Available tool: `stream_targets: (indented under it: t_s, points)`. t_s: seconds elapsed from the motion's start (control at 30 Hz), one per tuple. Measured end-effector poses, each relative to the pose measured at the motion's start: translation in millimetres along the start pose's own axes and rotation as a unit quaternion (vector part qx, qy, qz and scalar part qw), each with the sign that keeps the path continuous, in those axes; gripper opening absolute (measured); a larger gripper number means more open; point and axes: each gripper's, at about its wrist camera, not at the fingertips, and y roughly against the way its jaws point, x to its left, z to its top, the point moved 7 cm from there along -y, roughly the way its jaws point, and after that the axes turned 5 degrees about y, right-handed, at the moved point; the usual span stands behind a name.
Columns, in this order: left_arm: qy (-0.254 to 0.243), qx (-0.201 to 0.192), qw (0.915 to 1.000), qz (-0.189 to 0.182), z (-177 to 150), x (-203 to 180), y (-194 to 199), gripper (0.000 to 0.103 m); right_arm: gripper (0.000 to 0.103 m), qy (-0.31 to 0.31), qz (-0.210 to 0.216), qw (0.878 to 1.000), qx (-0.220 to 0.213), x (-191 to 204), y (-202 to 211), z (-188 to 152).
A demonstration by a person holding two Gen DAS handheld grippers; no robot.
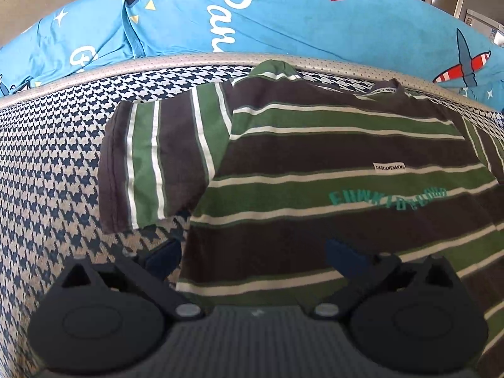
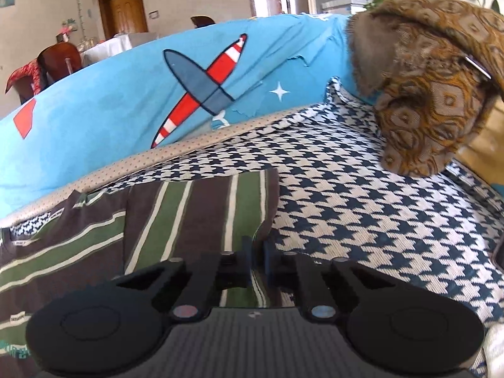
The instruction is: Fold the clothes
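Observation:
A brown, green and white striped T-shirt (image 1: 330, 154) lies flat, front up, on a houndstooth-covered cushion (image 1: 47, 170), its left sleeve (image 1: 157, 163) spread out to the side. My left gripper (image 1: 253, 258) hovers open over the shirt's left side edge, one finger over the cushion and the other over the shirt body. In the right wrist view the other sleeve (image 2: 204, 214) lies flat, and my right gripper (image 2: 258, 258) is shut on that sleeve's near edge, with striped cloth showing between the fingers (image 2: 247, 261).
A blue bedsheet with plane and star prints (image 1: 283, 22) (image 2: 126, 100) drapes over the backrest behind the cushion. A brown patterned pillow (image 2: 434, 72) sits at the right end. Bare houndstooth cloth (image 2: 378, 214) extends right of the shirt. Room furniture stands beyond.

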Motion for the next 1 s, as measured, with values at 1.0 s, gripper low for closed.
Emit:
stream_targets:
  t_s: [1.0]
  points:
    - [0.022,0.009,0.9997,0.003,0,15,-2,0.103,0.008,0.191,0.251,0.948,-0.041,181,57,-19]
